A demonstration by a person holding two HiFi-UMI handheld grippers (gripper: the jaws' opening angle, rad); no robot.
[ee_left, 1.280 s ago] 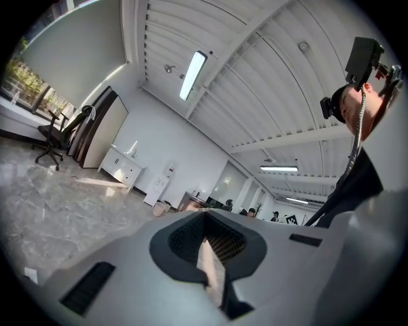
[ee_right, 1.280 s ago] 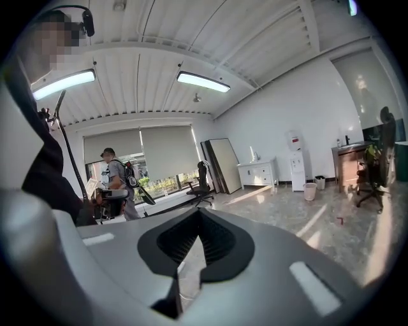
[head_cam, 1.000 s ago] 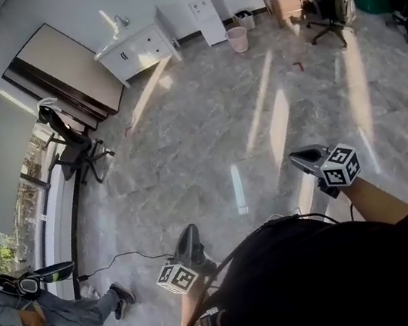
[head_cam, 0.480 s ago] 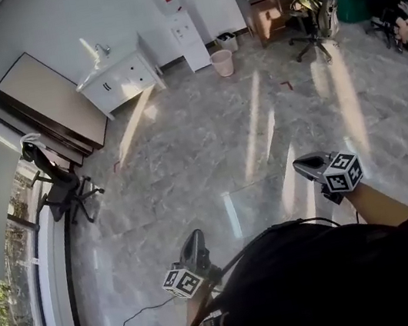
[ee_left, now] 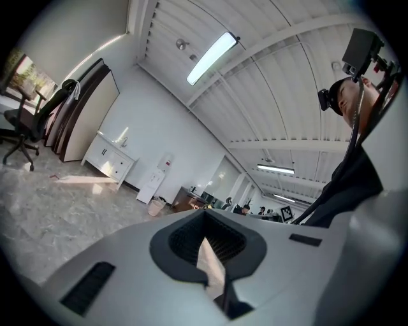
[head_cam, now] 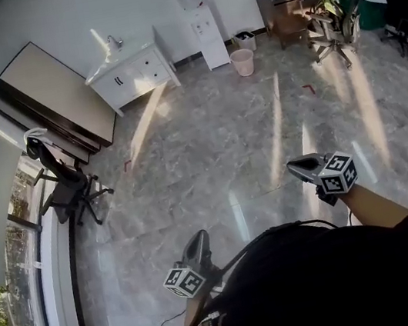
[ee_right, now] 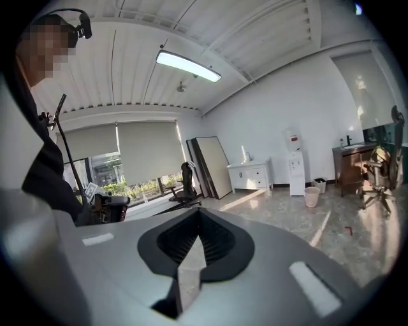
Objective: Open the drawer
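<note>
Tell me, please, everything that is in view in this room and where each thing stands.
cabinet: one, white, far wall.
dispenser: one, white, right of the cabinet.
pink bin: one, pink, on the floor before the dispenser.
black bin: one, black, at the wall behind the pink bin.
desk: one, brown, far right.
left chair: one, black, by the window.
desk chair: one, dark, at the desk.
board: one, beige, dark frame, leaning at left.
left tongs: one, grey, shut, empty.
right tongs: one, grey, shut, empty.
</note>
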